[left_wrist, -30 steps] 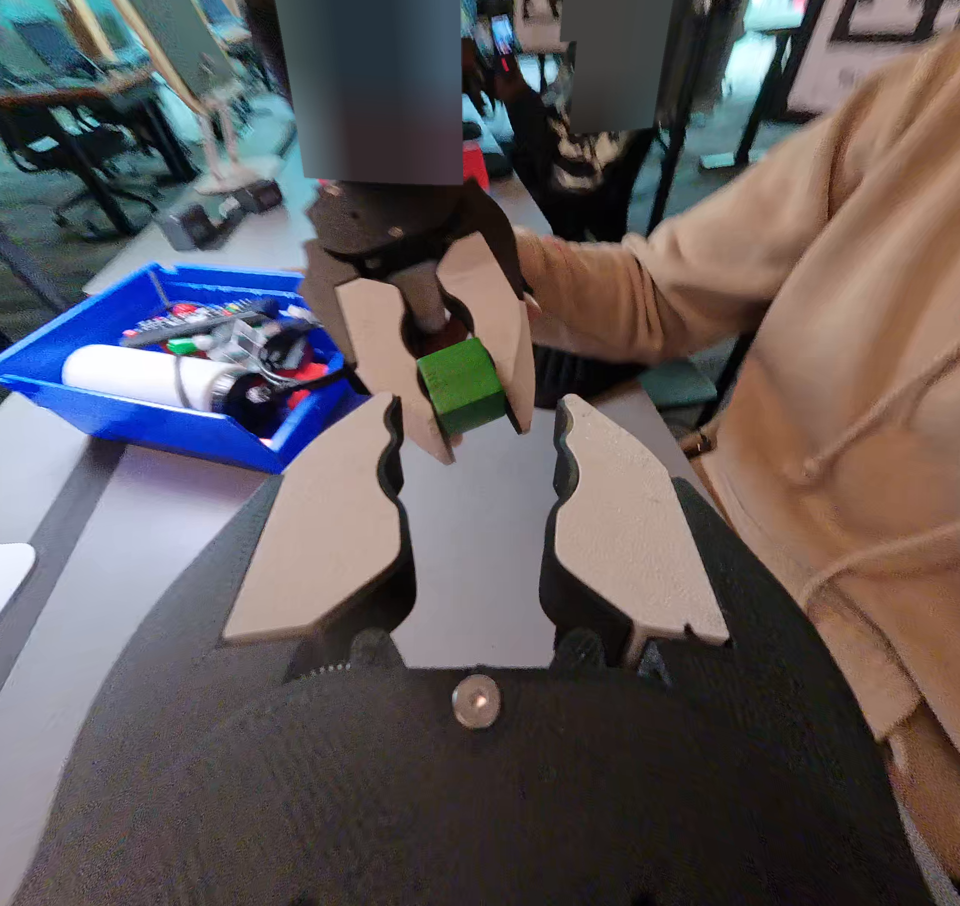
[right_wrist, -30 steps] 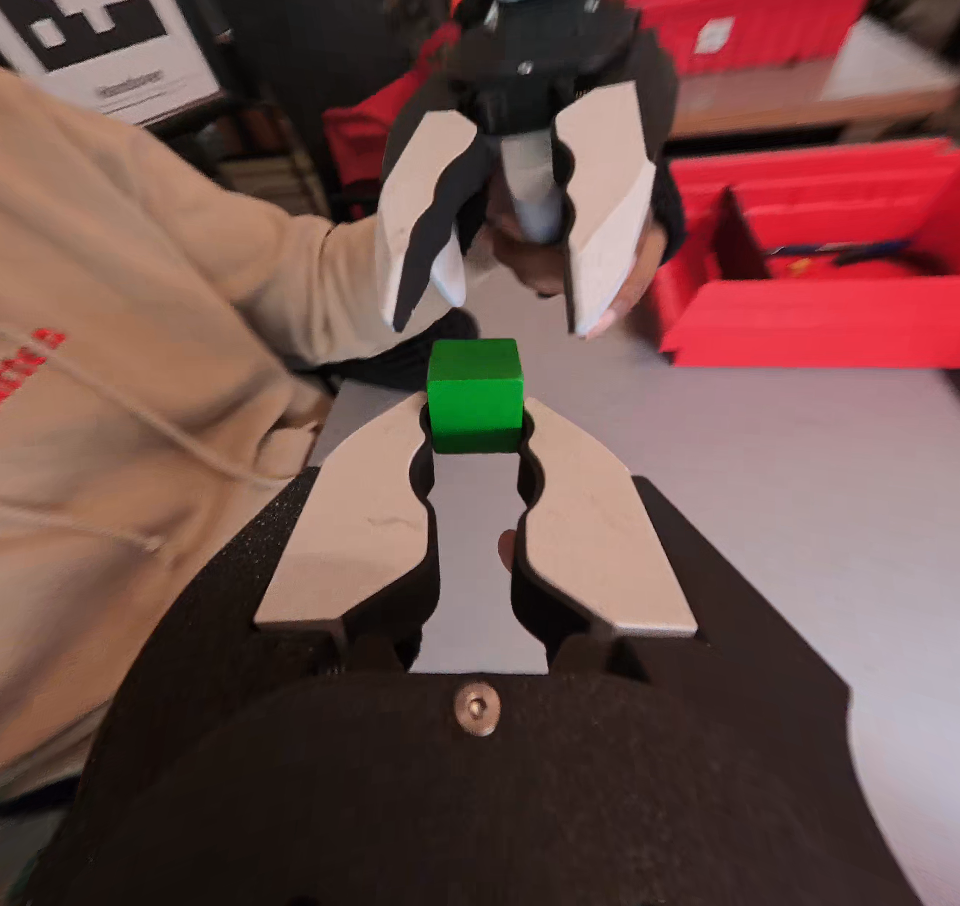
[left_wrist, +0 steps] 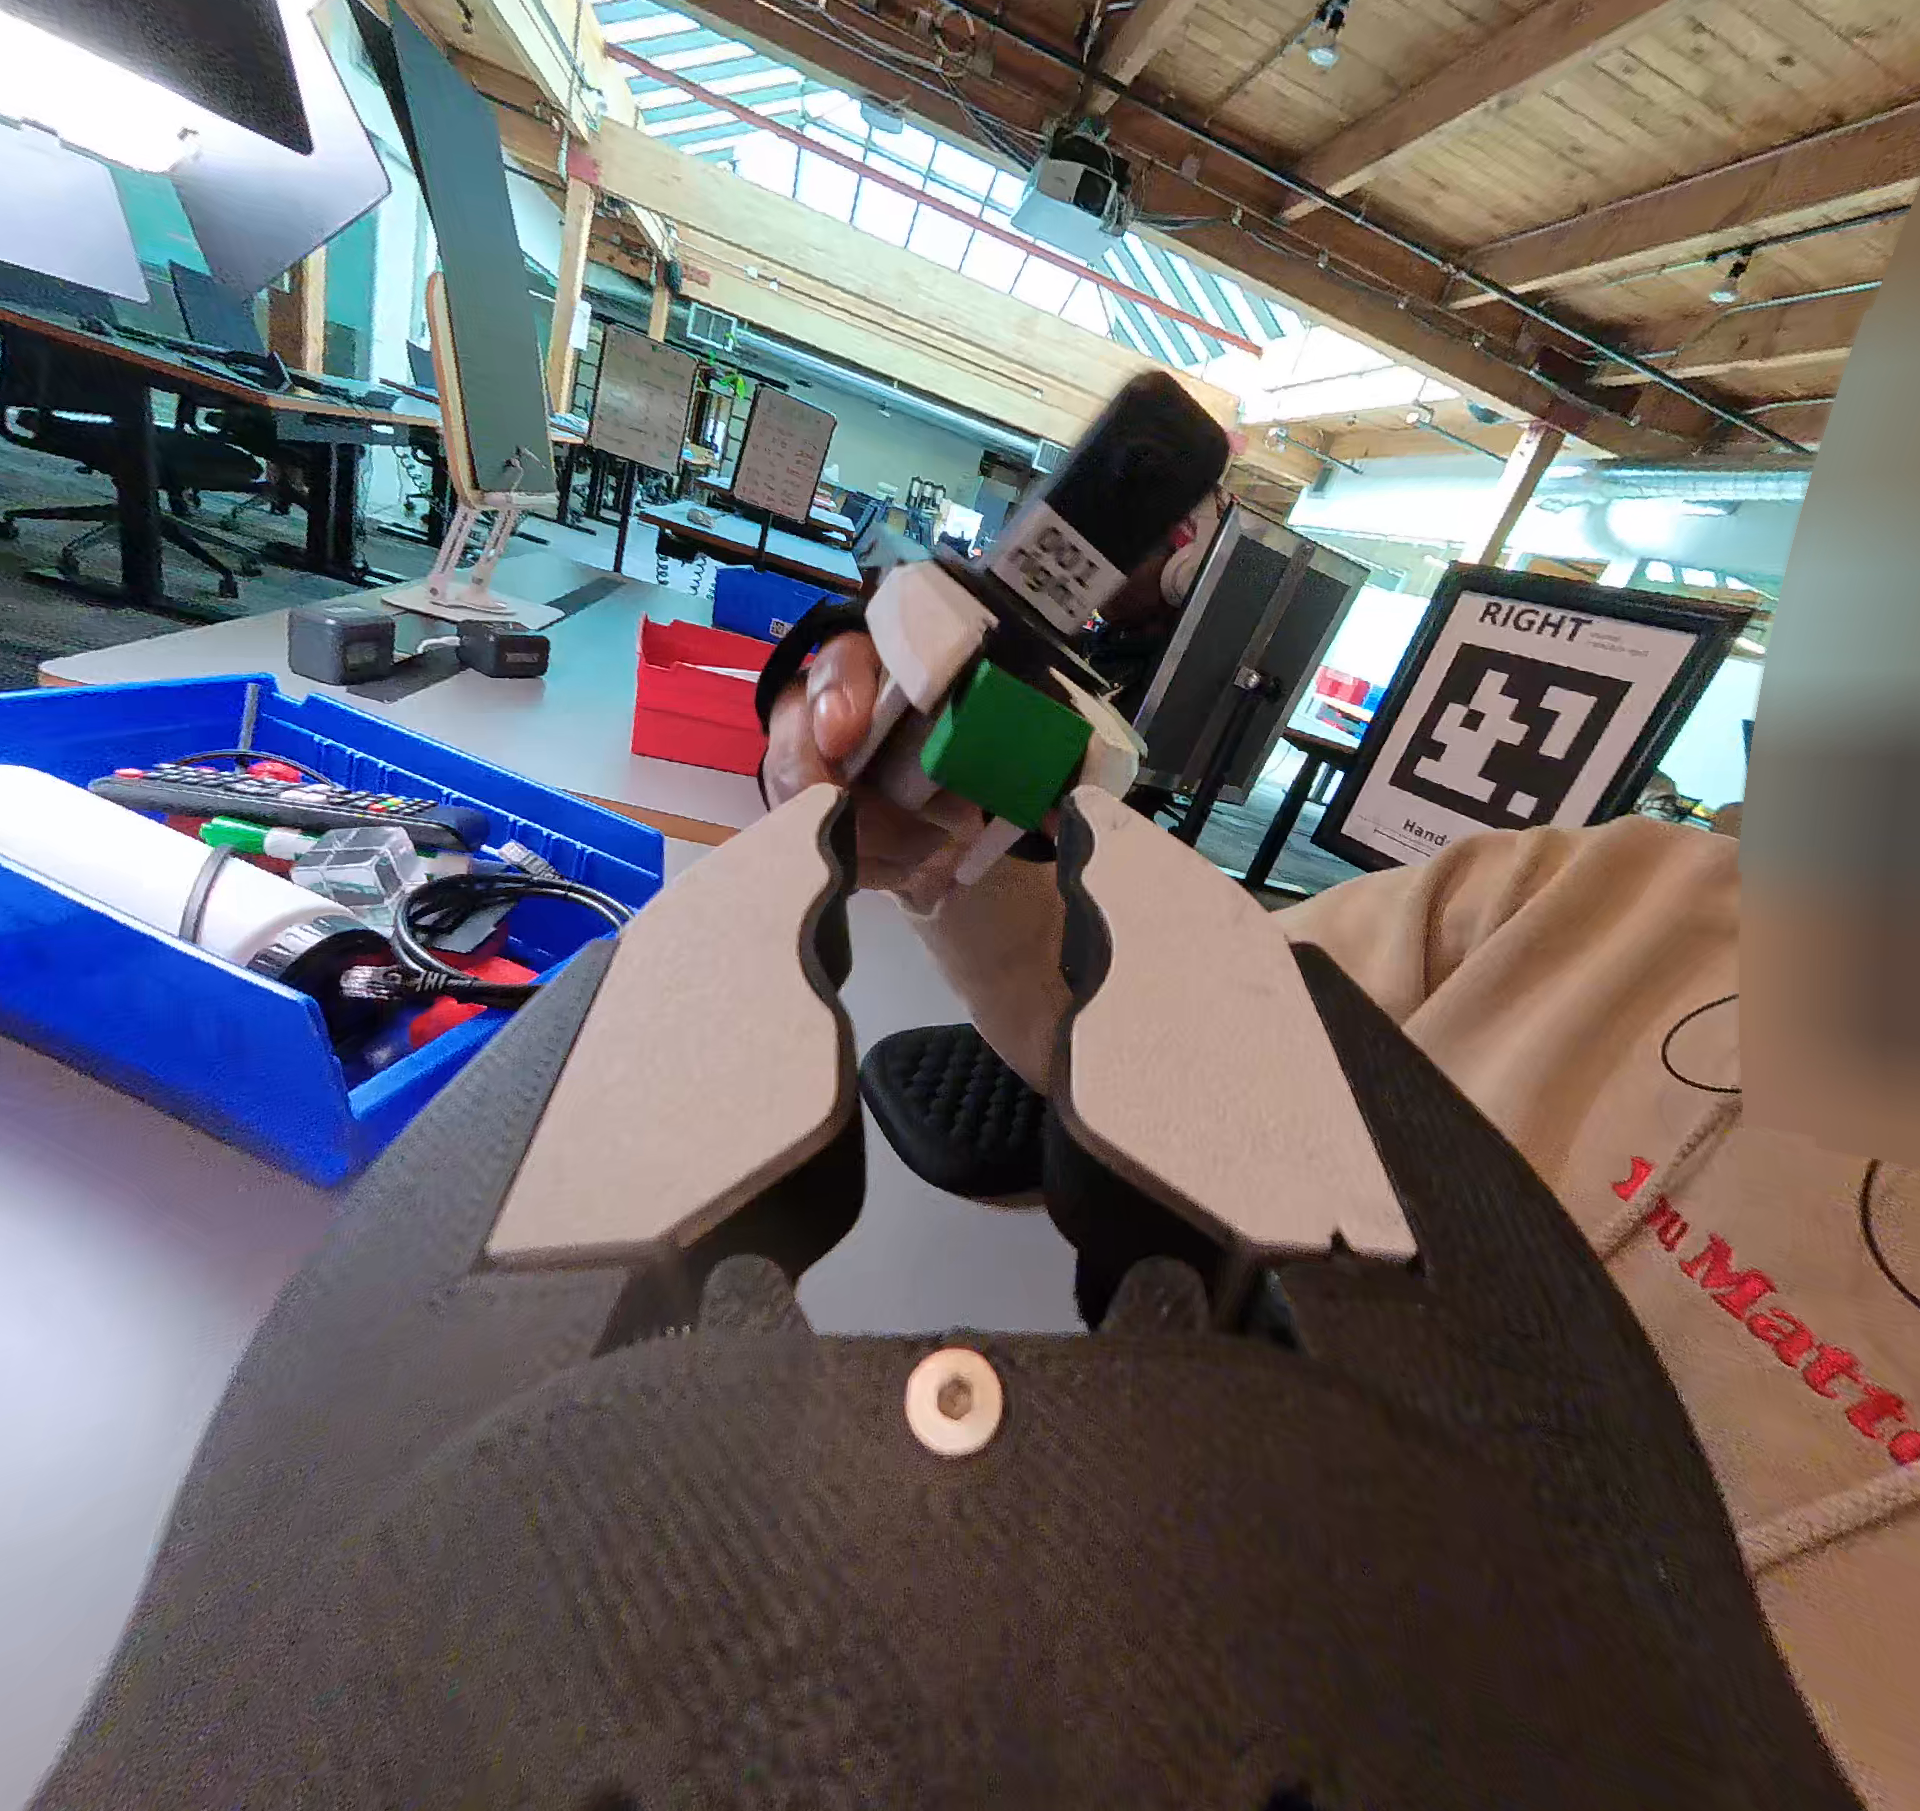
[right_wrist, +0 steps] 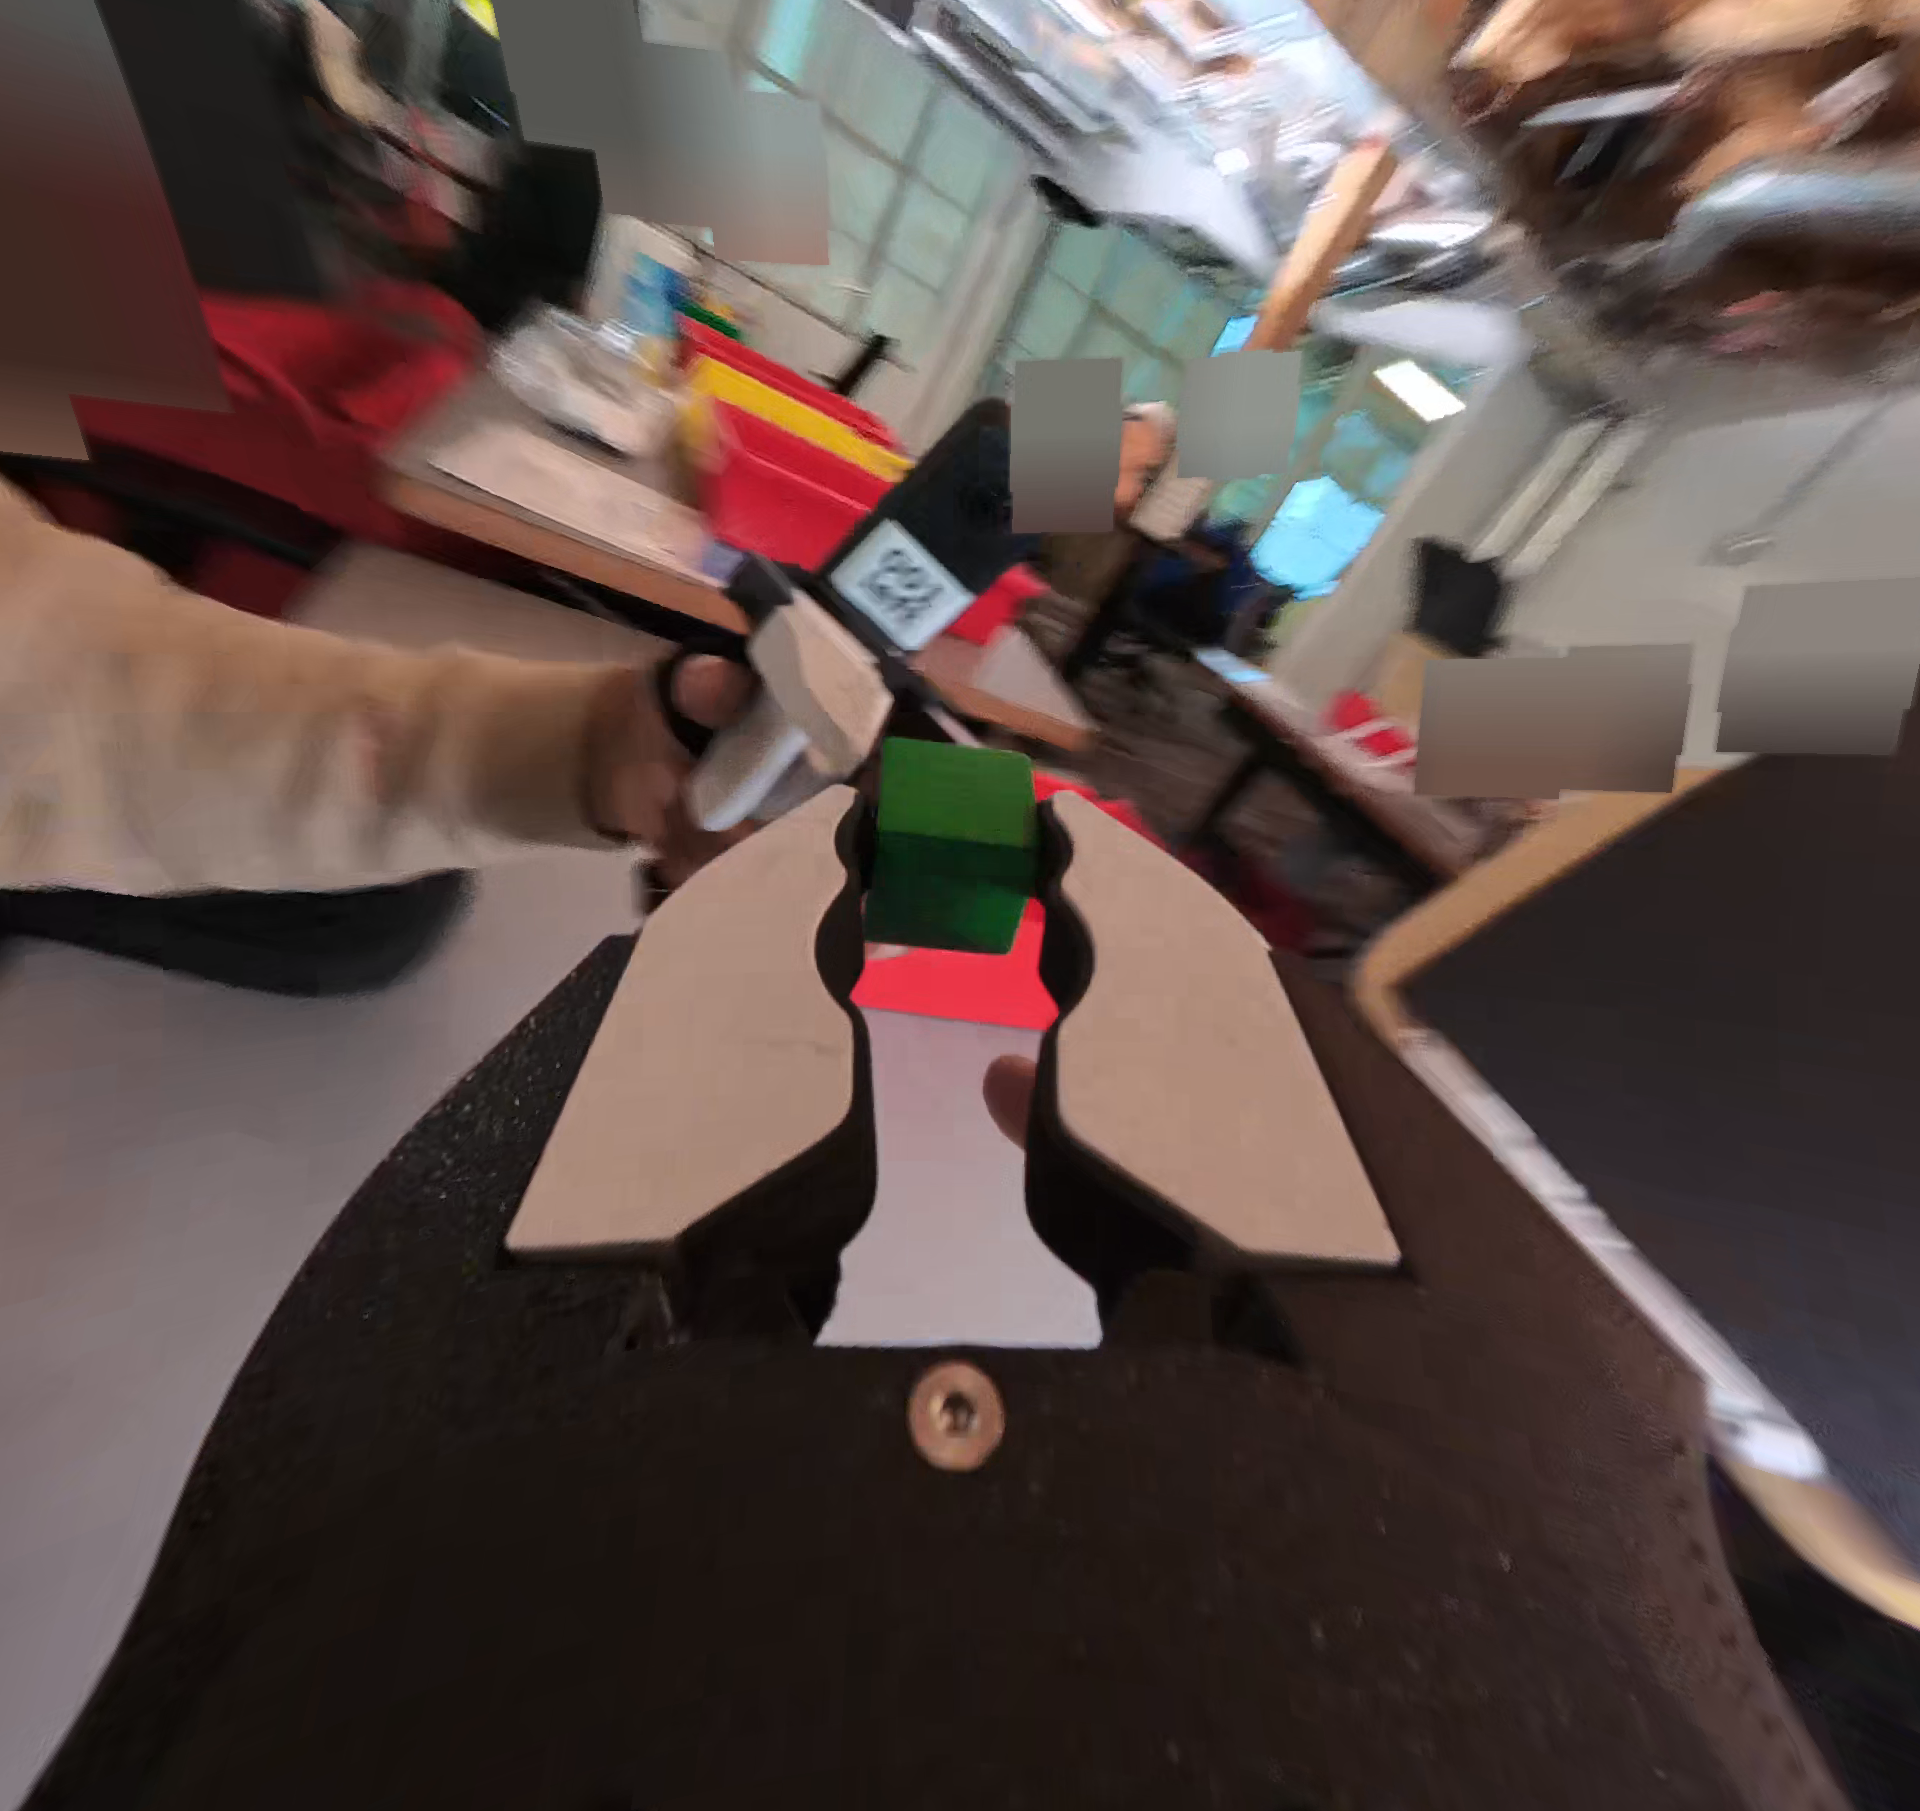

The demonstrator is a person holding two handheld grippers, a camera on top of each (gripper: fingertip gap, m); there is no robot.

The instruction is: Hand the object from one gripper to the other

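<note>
the right gripper (right_wrist: 951,805) has its jaws drawn in narrow and clamped on the green cube (right_wrist: 954,857), which sits squeezed between the two pale fingertips (right_wrist: 800,847), up in the air above the table (right_wrist: 208,1086). from the left wrist view the same cube (left_wrist: 1003,745) shows pinched in that right gripper (left_wrist: 1013,753), tilted, with a hand (left_wrist: 831,722) wrapped round its handle.

the left gripper (left_wrist: 951,811) stands with its jaws apart at a middling width and nothing between them; its tips sit just below the cube, very near it, but whether the right-side tip touches the cube cannot be told. in the right wrist view this left gripper (right_wrist: 821,712) is blurred, just beside the cube's upper left corner, and a beige sleeve (right_wrist: 312,753) runs off to the left behind it.

further out, a blue bin (left_wrist: 208,1034) sits by the left edge of the table, holding a white bottle (left_wrist: 135,878), a remote control (left_wrist: 281,800), a black cable (left_wrist: 468,920) and other small clutter. a red tray (left_wrist: 696,691) lies toward the table's far edge. a framed black-and-white marker board (left_wrist: 1517,722) stands beyond the table on the right. the right wrist view shows a red bin (right_wrist: 800,473) on a far table, heavily blurred, and a dark panel with a pale edge (right_wrist: 1662,1086) along the right.
</note>
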